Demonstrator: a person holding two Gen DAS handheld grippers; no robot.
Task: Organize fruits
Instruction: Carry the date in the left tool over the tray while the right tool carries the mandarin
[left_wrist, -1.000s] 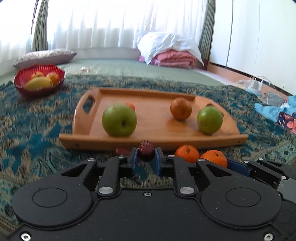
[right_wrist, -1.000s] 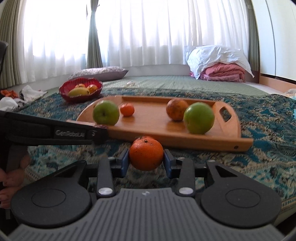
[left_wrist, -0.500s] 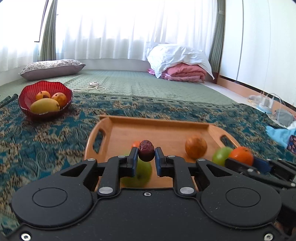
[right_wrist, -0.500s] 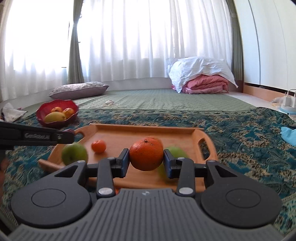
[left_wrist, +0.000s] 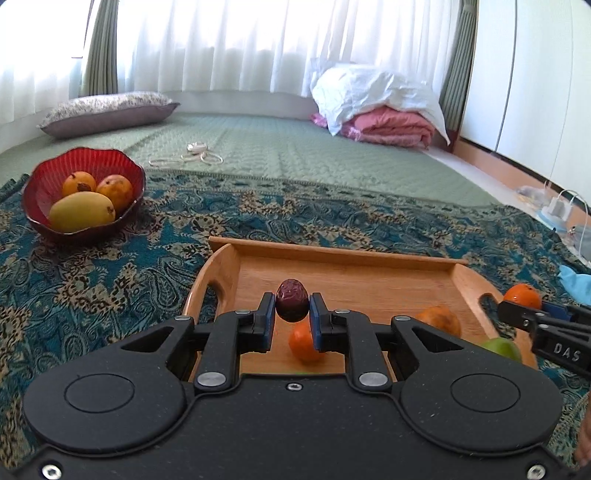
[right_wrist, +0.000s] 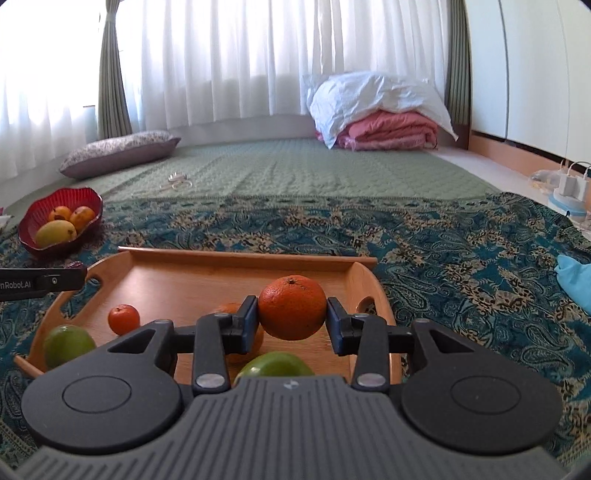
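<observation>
While the left gripper (left_wrist: 292, 305) pinches a dark date (left_wrist: 291, 300), both hover over the wooden tray (left_wrist: 343, 258). Right gripper (right_wrist: 291, 308) clamps an orange (right_wrist: 292, 307).

Our right gripper (right_wrist: 291, 319) clamps an orange (right_wrist: 292, 307) above a wooden tray (right_wrist: 364, 280) holding two green apples (right_wrist: 66, 343), a tangerine (right_wrist: 123, 319) and more fruit. A red bowl (right_wrist: 37, 221) sits far left.

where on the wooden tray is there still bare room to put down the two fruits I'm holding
The far half of the wooden tray is bare, from the back rim down to the small tangerine. The near edge is crowded: two green apples and an orange.
</observation>
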